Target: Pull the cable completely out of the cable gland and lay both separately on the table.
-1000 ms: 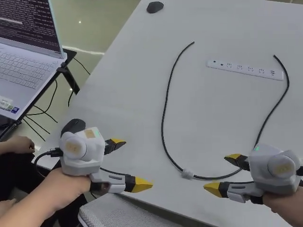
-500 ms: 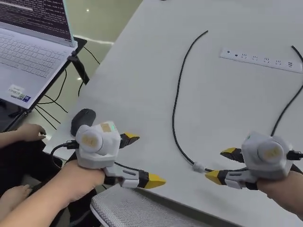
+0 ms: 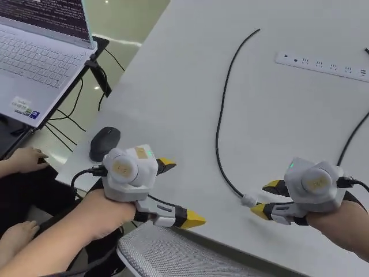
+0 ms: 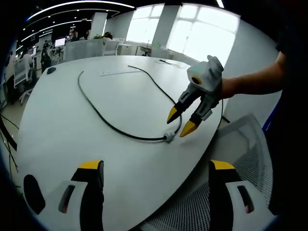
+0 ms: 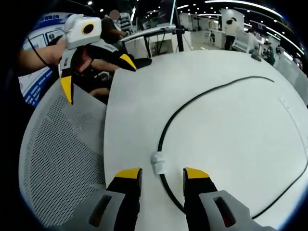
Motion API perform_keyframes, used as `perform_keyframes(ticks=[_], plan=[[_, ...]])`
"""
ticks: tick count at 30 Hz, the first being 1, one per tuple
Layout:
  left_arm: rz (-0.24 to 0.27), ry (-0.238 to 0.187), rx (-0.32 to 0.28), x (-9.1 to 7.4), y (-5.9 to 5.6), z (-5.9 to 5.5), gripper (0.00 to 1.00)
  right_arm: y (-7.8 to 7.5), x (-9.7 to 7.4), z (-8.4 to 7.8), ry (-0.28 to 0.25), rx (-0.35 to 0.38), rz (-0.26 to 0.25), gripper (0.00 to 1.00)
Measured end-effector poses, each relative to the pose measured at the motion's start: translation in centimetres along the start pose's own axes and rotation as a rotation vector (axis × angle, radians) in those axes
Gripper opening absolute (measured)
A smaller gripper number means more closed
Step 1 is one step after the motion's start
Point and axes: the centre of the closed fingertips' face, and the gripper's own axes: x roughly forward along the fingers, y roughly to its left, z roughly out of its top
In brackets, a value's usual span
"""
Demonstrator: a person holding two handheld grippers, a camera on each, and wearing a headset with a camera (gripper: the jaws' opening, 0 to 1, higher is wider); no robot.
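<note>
**Count of things on and around the table**

One white table. On it lie one black cable, one white cable gland threaded on that cable at the near edge, one white power strip at the far right, and one dark computer mouse at the near left corner.

There are two grippers, the left gripper and the right gripper, each with two yellow-tipped jaws.

One open laptop stands off the table to the far left. One mesh-backed chair is nearest of all.
</note>
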Motion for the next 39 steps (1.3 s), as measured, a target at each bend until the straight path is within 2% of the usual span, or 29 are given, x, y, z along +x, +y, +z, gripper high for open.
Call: perform_keyframes(ticks=[3, 9, 12, 16, 24, 31, 37, 39], plan=[[-0.006, 0.009, 0.004, 0.3, 0.1, -0.1, 0.9, 0.1, 0.4, -0.3, 0.019, -0.021, 0.008, 0.28], [-0.007, 0.045, 0.046, 0.6, 0.5, -0.7, 0.89, 0.1, 0.8, -0.3, 0.027, -0.011, 0.021, 0.21], [0.001, 0.088, 0.084, 0.7, 0.9, -1.4, 0.89, 0.1, 1.1, -0.4, 0.043, -0.017, 0.029, 0.17], [-0.002, 0.099, 0.093, 0.6, 1.0, -1.5, 0.89, 0.1, 1.4, -0.4, 0.05, -0.02, 0.038, 0.15], [0.001, 0.159, 0.191, 0.7, 1.4, -1.9, 0.89, 0.4, 1.9, -0.5, 0.074, -0.044, 0.061, 0.09], [-0.01, 0.174, 0.216, 0.7, 1.4, -2.3, 0.89, 0.3, 2.0, -0.4, 0.085, -0.062, 0.055, 0.08], [-0.019, 0.185, 0.234, 0.8, 1.0, -2.4, 0.88, 0.6, 1.3, -0.1, 0.074, -0.013, 0.066, 0.07], [-0.022, 0.18, 0.243, 0.8, 0.9, -2.0, 0.88, 0.6, 0.9, 0.1, 0.067, -0.014, 0.064, 0.07]])
